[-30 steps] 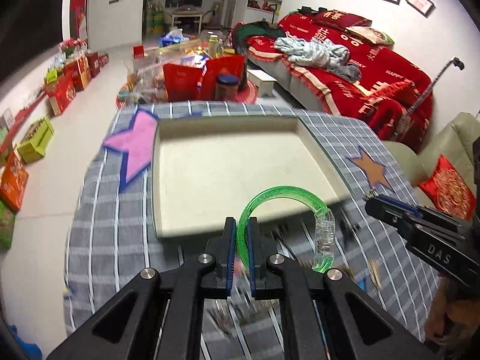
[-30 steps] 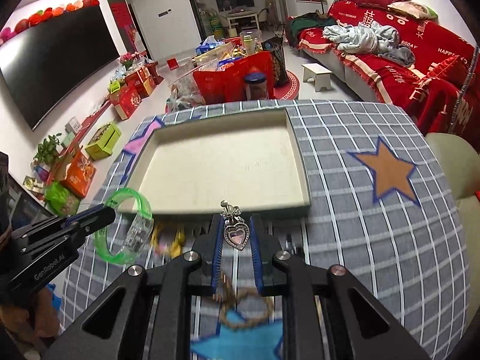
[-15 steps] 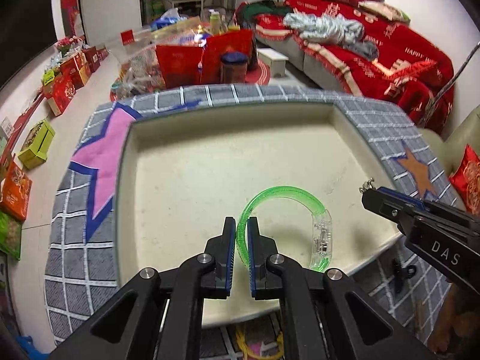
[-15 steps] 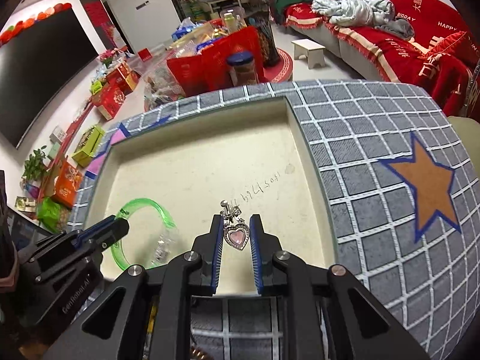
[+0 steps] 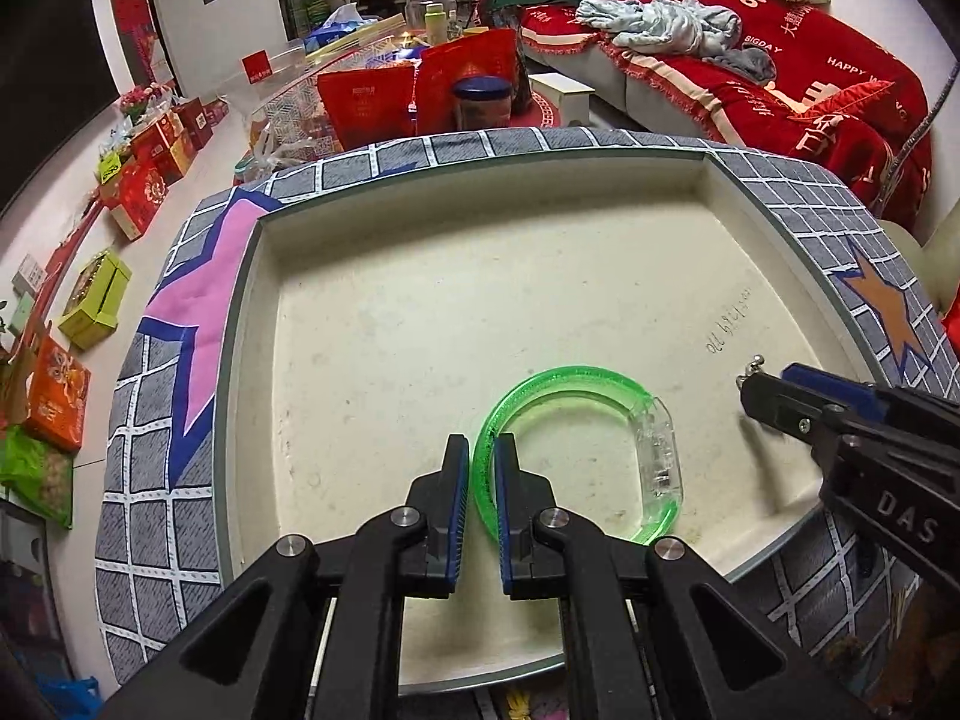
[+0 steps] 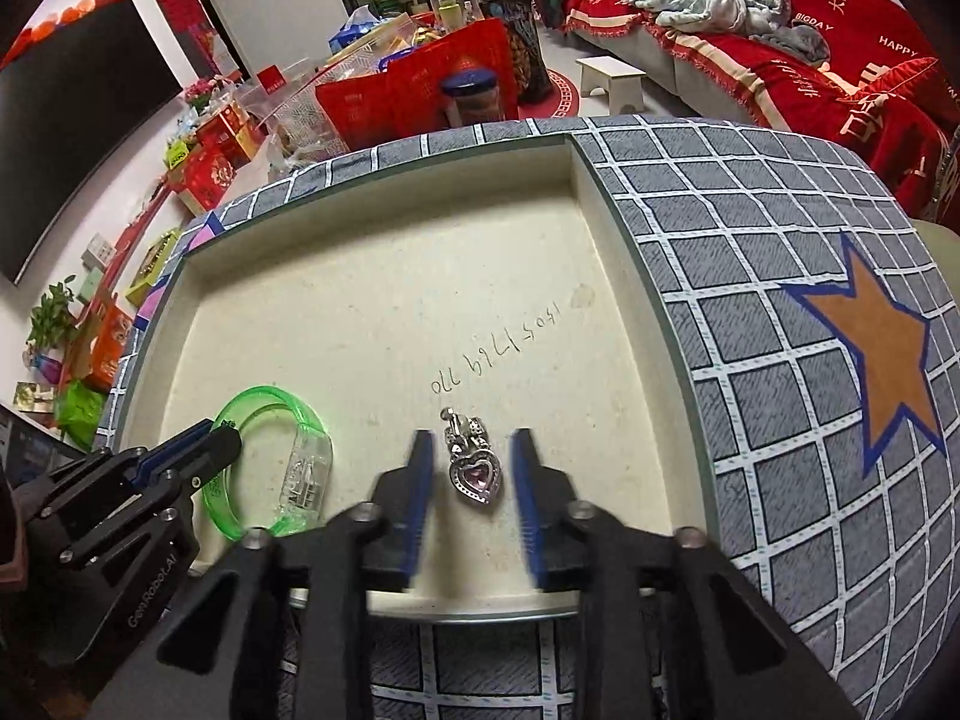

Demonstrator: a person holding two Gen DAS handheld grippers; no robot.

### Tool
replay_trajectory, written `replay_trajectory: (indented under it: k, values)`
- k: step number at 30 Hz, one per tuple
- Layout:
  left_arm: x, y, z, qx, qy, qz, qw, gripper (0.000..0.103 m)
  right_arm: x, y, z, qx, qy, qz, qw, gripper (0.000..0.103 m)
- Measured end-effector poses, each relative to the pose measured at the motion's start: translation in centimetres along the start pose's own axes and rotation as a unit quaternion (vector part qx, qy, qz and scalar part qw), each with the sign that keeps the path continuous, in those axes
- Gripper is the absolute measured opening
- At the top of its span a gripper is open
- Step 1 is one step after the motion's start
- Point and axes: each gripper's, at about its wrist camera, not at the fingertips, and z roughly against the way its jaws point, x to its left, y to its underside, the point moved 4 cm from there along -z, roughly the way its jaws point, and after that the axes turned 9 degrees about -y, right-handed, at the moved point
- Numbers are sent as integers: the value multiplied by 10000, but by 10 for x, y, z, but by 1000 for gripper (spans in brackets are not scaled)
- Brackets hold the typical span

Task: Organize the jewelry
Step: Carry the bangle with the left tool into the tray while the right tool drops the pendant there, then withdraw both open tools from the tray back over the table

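Nearest the left wrist camera, the left gripper point(image 5: 480, 468) has its 2 blue-padded fingers point(image 5: 453, 501) clamped tight on the rim of a translucent green bangle point(image 5: 576, 373), which has a clear clasp section on its right side and sits low over the floor of a shallow cream tray point(image 5: 420, 312). Whether the bangle's far edge touches the tray floor cannot be told. To the right in that view, the right gripper point(image 5: 765, 399) reaches in over the tray's right part. From the right wrist camera, the right gripper's fingers point(image 6: 417, 480) stand apart and blurred, their jaws having just been opening; a silver pendant with a pink heart stone point(image 6: 473, 468) is between them, free of both pads and close over the tray floor near the front wall, just this side of some handwriting point(image 6: 498, 354) on the tray floor. The pendant and the bangle are well apart, bangle to the left, pendant nearer the middle. The tray rests on a bench covered with a grey checked cloth point(image 6: 750, 252) bearing an orange star point(image 6: 882, 360) on the right and a pink star point(image 5: 198, 300) on the left. Beyond the bench are red gift bags point(image 6: 414, 90), boxes on the floor, and a sofa under red covers point(image 5: 780, 60).
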Motion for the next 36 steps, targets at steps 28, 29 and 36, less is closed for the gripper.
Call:
replay_trajectory:
  k: [28,29,36]
  values:
    - [17,3,64,-871,98,369,9955,103,-23,63,103,-947,-783,-909,9883,83]
    - [18,6,70,-951,88,340,9948,103,-23,67,107,-996,-831,-932,9872,85]
    - [24,51,104,-850,514,54,9950,103,-20,93,131,-1203,-1115,-1016,9812,103]
